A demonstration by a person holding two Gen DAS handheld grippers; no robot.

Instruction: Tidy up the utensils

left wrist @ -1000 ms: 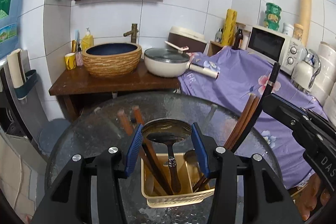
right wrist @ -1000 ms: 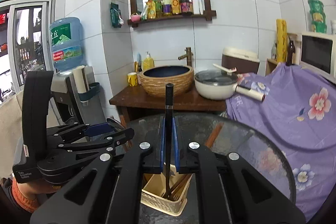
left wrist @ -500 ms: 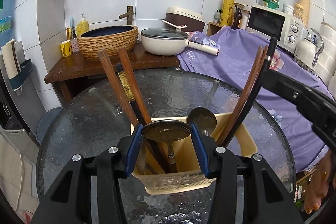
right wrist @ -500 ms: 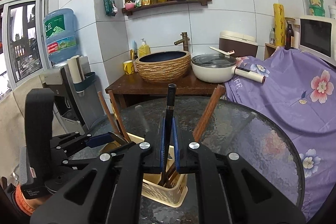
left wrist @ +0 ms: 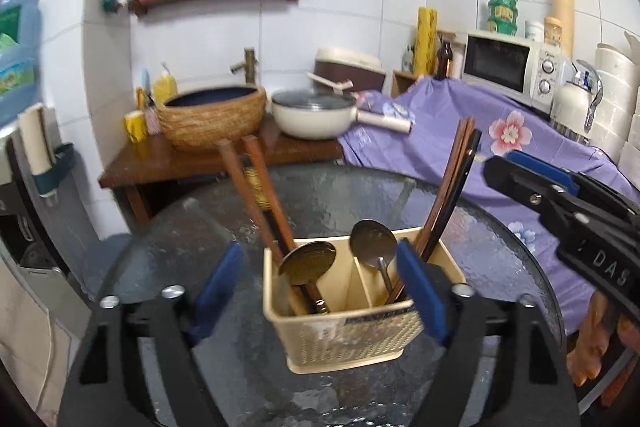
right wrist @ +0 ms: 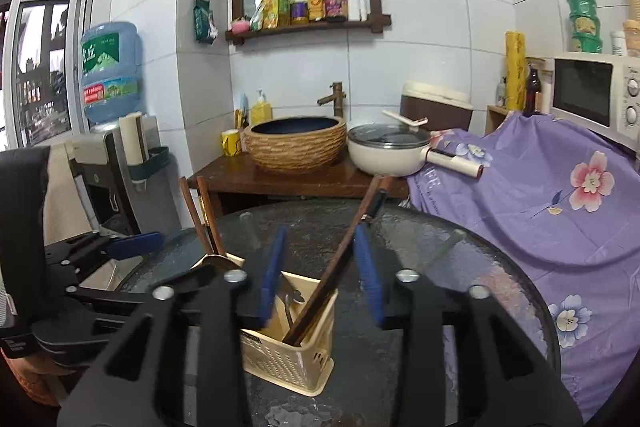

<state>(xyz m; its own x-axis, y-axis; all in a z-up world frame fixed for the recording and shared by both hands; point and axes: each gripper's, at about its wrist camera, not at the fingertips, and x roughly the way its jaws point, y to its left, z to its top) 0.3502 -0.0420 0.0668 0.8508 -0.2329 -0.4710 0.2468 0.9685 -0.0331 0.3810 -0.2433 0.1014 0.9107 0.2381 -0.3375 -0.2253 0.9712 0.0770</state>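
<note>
On the round glass tabletop (left wrist: 320, 195) stands a divided utensil basket (left wrist: 352, 335): in the left wrist view its left compartment holds a spoon (left wrist: 307, 263) and two chopsticks (left wrist: 256, 187) leaning left, its right compartment a second spoon (left wrist: 372, 243) and chopsticks leaning right (left wrist: 452, 179). The left claw (left wrist: 320, 291) straddles the basket, its jaws opening with a pad on either side, and the right claw (right wrist: 320, 279), also opening, has the right-leaning chopsticks between its pads without touching them. Behind the tabletop a wooden counter (right wrist: 240, 175) carries a woven basin (right wrist: 295, 143) with a lidded pan (right wrist: 388, 151) to its right, and a microwave (right wrist: 596, 95) stands farther right.
</note>
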